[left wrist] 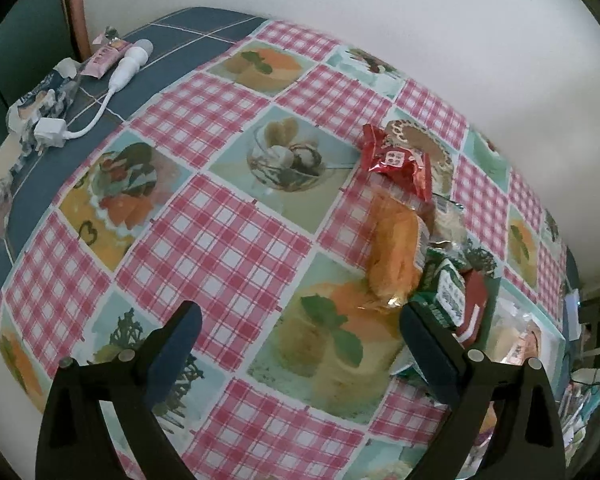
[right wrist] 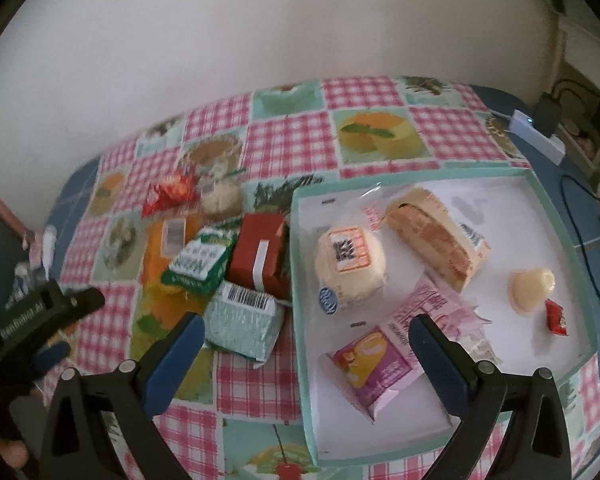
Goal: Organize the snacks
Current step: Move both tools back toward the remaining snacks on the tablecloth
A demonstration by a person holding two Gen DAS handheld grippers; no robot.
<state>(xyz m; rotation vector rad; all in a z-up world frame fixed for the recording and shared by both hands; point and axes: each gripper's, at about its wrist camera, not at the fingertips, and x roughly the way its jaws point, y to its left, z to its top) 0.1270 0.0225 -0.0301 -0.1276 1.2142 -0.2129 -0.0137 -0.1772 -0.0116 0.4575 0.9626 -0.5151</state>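
A teal-rimmed white tray point(right wrist: 568, 364) holds a round bun pack point(right wrist: 350, 270), a long bread pack point(right wrist: 436, 240), a pink wrapper point(right wrist: 432, 308), a purple and yellow pack point(right wrist: 374, 364), a jelly cup point(right wrist: 530, 290) and a small red candy point(right wrist: 556, 316). Left of the tray lie loose snacks: a pale green pack point(right wrist: 242, 322), a green pack point(right wrist: 198, 266), a red box point(right wrist: 258, 256), an orange pack point(left wrist: 394, 248) and a red wrapper point(left wrist: 396, 160). My right gripper point(right wrist: 306, 356) is open and empty above the tray's left edge. My left gripper point(left wrist: 300, 344) is open and empty, just left of the pile.
The checkered tablecloth point(left wrist: 220, 232) covers the table against a white wall. A white charger with cable point(left wrist: 112, 88), a pink tube point(left wrist: 104, 58) and crumpled wrappers point(left wrist: 40, 108) lie at the far left. A white box point(right wrist: 538, 136) and cables sit at the far right.
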